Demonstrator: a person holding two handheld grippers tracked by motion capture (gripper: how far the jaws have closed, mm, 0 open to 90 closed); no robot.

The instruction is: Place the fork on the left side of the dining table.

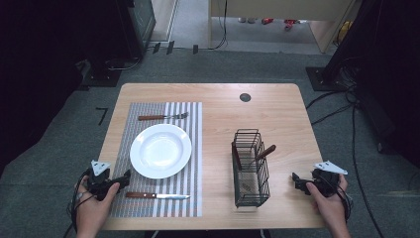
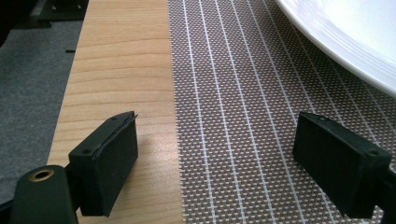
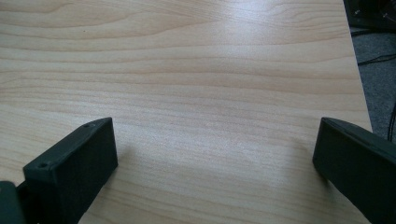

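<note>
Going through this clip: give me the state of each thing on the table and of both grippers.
Plate: empty, on the placemat.
Fork: flat on the placemat beyond the plate.
Knife: flat on the placemat, near side.
Wire basket: upright, holds a wooden-handled utensil, leaning.
Left gripper: open, empty.
Right gripper: open, empty.

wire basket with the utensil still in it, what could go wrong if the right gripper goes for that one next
The wire basket looks light and stands loose on the table, so pulling the leaning wooden-handled utensil sideways may tip or drag it. The handle rests against the wire rim and could snag. The right gripper, jaws open, must cross the basket's near side without bumping it.
</note>
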